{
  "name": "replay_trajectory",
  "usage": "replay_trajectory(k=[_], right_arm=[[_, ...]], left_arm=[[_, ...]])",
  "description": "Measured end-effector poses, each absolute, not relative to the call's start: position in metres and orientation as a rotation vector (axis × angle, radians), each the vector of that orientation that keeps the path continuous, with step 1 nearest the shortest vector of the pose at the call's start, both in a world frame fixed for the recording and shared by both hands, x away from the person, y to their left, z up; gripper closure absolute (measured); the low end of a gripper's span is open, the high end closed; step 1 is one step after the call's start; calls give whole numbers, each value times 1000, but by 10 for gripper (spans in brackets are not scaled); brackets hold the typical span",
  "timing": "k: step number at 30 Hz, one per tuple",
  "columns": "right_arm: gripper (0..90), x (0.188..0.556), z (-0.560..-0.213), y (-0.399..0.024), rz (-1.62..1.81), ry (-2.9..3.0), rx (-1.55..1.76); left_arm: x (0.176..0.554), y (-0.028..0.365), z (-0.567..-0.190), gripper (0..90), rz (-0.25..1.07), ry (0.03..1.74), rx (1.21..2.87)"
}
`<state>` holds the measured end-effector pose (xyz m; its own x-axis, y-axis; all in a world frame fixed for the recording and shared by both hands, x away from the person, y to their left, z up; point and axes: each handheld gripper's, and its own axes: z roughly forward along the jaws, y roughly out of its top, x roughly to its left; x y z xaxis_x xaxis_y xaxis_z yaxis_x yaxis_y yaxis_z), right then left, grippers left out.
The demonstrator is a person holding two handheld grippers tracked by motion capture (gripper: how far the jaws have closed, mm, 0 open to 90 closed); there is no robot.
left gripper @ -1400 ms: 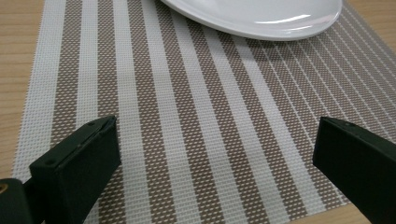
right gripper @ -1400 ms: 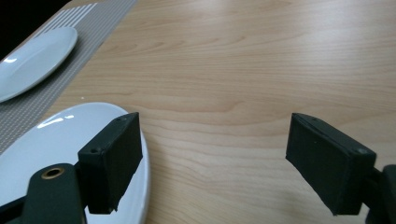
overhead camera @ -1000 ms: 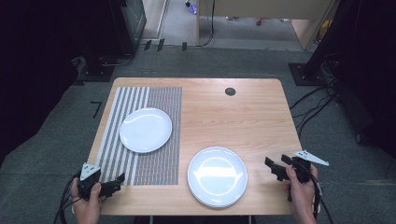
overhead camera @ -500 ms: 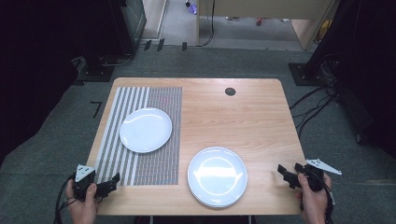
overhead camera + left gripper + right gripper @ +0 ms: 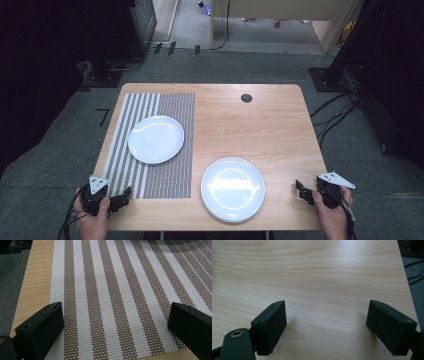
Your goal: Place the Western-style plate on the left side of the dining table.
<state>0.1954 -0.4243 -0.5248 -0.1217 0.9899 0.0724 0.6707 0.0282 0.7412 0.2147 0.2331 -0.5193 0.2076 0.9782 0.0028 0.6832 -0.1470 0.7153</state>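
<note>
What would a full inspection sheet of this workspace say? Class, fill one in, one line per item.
Surface: wooden table, a dark round hole near its far edge.
Job's things: striped placemat on the left with a white plate on it; second white plate on bare wood near the front edge.
Clutter: nothing seen.
Grippers: left tool open, over the placemat's near corner; right tool open, at the table's right edge; both empty.
Cables: one trails from each tool; more lie on the floor at right.
Surroundings: grey carpet, dark equipment.
</note>
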Motion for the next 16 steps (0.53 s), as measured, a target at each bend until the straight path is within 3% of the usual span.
replay_trajectory(k=[16], right_arm=[[159,195,-525,-419,846,1861,1653]], left_arm=[[215,233,-519,4,649,1538,1904]])
